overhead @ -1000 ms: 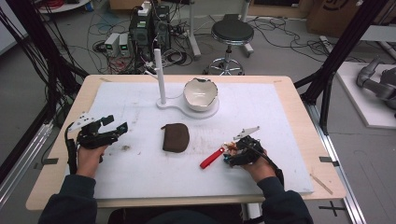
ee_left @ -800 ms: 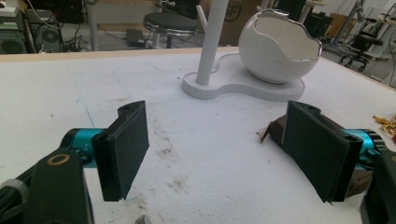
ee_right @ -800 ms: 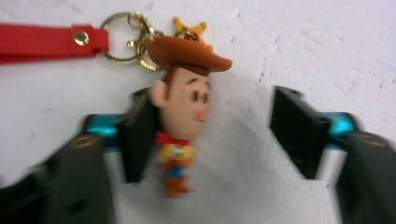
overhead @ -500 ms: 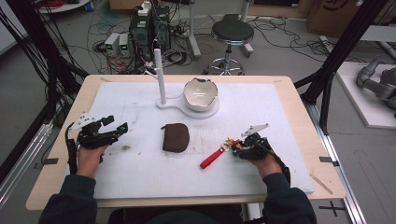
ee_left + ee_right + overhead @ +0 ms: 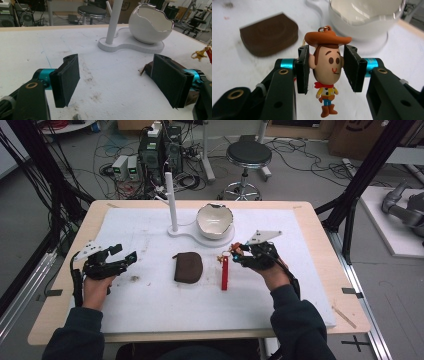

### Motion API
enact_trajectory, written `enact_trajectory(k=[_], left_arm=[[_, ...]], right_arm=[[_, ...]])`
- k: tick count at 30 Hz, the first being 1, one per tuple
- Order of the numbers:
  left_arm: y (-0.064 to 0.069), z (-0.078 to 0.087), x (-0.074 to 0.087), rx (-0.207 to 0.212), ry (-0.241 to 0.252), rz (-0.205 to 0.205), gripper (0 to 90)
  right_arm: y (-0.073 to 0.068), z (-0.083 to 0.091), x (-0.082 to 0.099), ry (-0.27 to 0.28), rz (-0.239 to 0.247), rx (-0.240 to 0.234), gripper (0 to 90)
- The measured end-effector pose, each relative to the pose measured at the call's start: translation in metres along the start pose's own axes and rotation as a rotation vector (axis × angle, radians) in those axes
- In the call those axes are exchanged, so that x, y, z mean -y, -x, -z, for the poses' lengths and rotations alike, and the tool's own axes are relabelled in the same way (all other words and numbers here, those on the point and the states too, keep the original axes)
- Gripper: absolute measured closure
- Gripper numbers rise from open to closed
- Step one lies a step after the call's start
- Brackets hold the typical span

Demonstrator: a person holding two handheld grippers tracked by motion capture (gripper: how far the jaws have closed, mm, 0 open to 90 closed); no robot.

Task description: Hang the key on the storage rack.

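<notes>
A lab: cables (image 5: 75, 175), power supplies (image 5: 159, 151), stool (image 5: 248, 155).

At the centre of the frame, the right gripper (image 5: 326, 68) has its two black jaws closed on the big head of a small cowboy figurine with a brown hat, red neckerchief and brown boots (image 5: 326, 72); the little body hangs free below the pads, and a metal ring sits on the hat. Behind it, at upper left, a dark brown ribbed pouch (image 5: 269, 33) lies on the white table cover (image 5: 234, 72). At upper right stands a glossy white bowl with a jagged rim (image 5: 362, 20).
</notes>
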State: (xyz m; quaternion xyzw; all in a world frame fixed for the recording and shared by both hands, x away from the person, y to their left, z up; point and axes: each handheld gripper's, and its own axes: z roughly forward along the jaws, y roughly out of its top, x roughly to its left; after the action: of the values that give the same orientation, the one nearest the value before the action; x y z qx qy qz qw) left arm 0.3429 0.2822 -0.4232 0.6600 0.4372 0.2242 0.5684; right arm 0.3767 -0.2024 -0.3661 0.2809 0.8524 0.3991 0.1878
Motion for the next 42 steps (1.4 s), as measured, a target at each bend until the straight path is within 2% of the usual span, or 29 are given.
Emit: enact_trajectory(k=[5, 6, 7, 10, 14, 15, 16, 17, 21, 22, 25, 27, 28, 29, 35, 36, 40, 42], left_arm=[[0.0, 0.0, 0.0, 0.002, 0.004, 0.002, 23.0], [0.0, 0.0, 0.0, 0.004, 0.007, 0.005, 23.0], [-0.001, 0.0, 0.0, 0.005, 0.008, 0.005, 23.0], [-0.001, 0.0, 0.0, 0.006, 0.012, 0.005, 23.0], [-0.002, 0.001, 0.0, 0.004, 0.019, 0.008, 23.0], [-0.003, 0.001, 0.0, 0.003, 0.021, 0.011, 23.0], [-0.003, 0.001, 0.0, 0.002, 0.02, 0.011, 23.0], [-0.003, 0.001, 0.0, 0.003, 0.023, 0.016, 23.0], [-0.004, 0.001, 0.0, 0.003, 0.02, 0.016, 23.1], [-0.004, 0.0, 0.0, 0.003, 0.022, 0.017, 23.0], [-0.004, 0.0, 0.0, 0.005, 0.022, 0.015, 23.0], [-0.004, 0.0, 0.0, 0.005, 0.022, 0.016, 23.0], [-0.004, 0.0, 0.0, 0.005, 0.021, 0.014, 23.0], [-0.004, 0.0, 0.0, 0.006, 0.021, 0.016, 23.0], [-0.004, 0.0, 0.001, 0.008, 0.02, 0.017, 23.0], [-0.004, 0.0, 0.001, 0.012, 0.016, 0.015, 23.0], [-0.004, 0.0, 0.001, 0.012, 0.019, 0.013, 23.0], [-0.004, 0.0, 0.001, 0.013, 0.022, 0.016, 23.0]], right_arm=[[0.001, -0.014, -0.035, 0.024, 0.046, -0.007, 59.1], [0.0, -0.018, -0.048, 0.038, 0.068, -0.009, 59.1], [0.0, -0.018, -0.048, 0.038, 0.068, -0.009, 59.1], [0.001, -0.024, -0.066, 0.062, 0.099, -0.011, 59.1], [0.004, -0.032, -0.092, 0.111, 0.094, -0.054, 59.1], [0.004, -0.032, -0.092, 0.111, 0.094, -0.054, 59.1], [0.004, -0.036, -0.102, 0.118, 0.108, -0.068, 59.2], [0.004, -0.036, -0.102, 0.118, 0.108, -0.068, 59.2], [0.002, -0.044, -0.12, 0.124, 0.136, -0.096, 59.1], [0.002, -0.049, -0.128, 0.14, 0.132, -0.115, 59.1], [0.002, -0.053, -0.137, 0.142, 0.137, -0.119, 59.1], [0.002, -0.057, -0.145, 0.166, 0.135, -0.136, 59.1], [0.001, -0.061, -0.153, 0.177, 0.138, -0.138, 59.1], [0.001, -0.061, -0.153, 0.177, 0.138, -0.138, 59.1], [-0.003, -0.071, -0.181, 0.195, 0.151, -0.146, 59.1], [-0.005, -0.073, -0.191, 0.199, 0.162, -0.145, 59.1], [-0.007, -0.077, -0.203, 0.201, 0.169, -0.147, 59.1], [-0.008, -0.082, -0.209, 0.188, 0.17, -0.132, 59.1]])
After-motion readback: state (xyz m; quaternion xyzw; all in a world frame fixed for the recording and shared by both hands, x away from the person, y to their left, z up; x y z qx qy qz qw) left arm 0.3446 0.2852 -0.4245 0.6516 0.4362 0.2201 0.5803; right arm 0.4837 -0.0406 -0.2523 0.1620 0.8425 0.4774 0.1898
